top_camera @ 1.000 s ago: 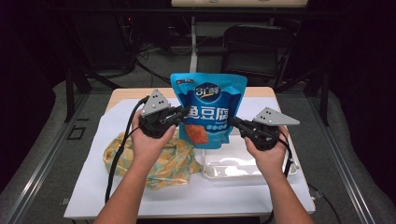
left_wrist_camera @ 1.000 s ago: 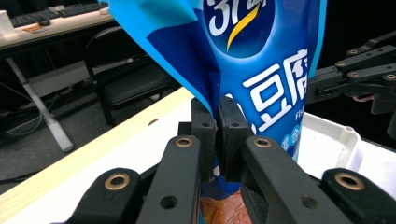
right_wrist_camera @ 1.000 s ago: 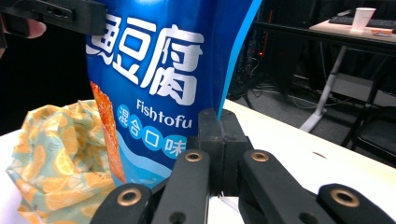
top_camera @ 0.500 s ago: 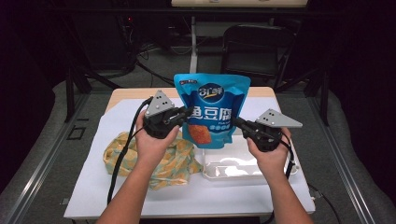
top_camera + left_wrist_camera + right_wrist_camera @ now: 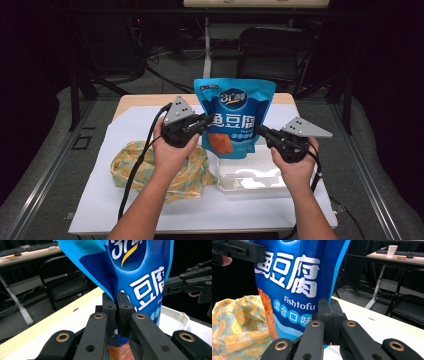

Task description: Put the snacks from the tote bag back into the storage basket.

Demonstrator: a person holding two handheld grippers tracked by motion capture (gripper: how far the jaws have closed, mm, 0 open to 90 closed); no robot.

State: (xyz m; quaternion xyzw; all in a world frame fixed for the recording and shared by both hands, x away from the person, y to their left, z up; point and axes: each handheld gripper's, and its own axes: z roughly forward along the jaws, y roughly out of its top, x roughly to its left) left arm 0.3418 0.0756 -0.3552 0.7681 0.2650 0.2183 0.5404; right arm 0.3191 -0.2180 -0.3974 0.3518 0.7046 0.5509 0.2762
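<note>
The blue snack pouch [image 5: 234, 117] hangs upright in the air between the two tools, above the near end of the white plastic tray [image 5: 252, 175] on the bench [image 5: 100, 200]. The left hand-held gripper [image 5: 205, 121] pinches the pouch's left edge and the right hand-held gripper [image 5: 261, 131] pinches its right edge, each with its jaws pressed together on the film. Judging from this, the pick-up is done: the pouch is lifted clear and held square by both sides. What seems left is to set it down, probably into the tray just below and in front of the right hand-held gripper, and then let go. The top seal looks unopened, so tearing it may also be what the two-sided hold is for; the pictures do not settle which.

The high view gives the whole layout: the pouch's full outline, the tray under it, and the yellow lemon-print cloth [image 5: 160, 167] lying crumpled below the left hand-held gripper. The left gripper view shows what that view cannot, namely the film creased into a fold [image 5: 115, 287] just above the closed jaws, with the tray's rounded corner [image 5: 178, 318] beyond them. The right gripper view brings the printed front close, the lemon-print cloth [image 5: 235, 325] to the far side of the pouch, and a distant desk with a paper cup [image 5: 392, 250].
</note>
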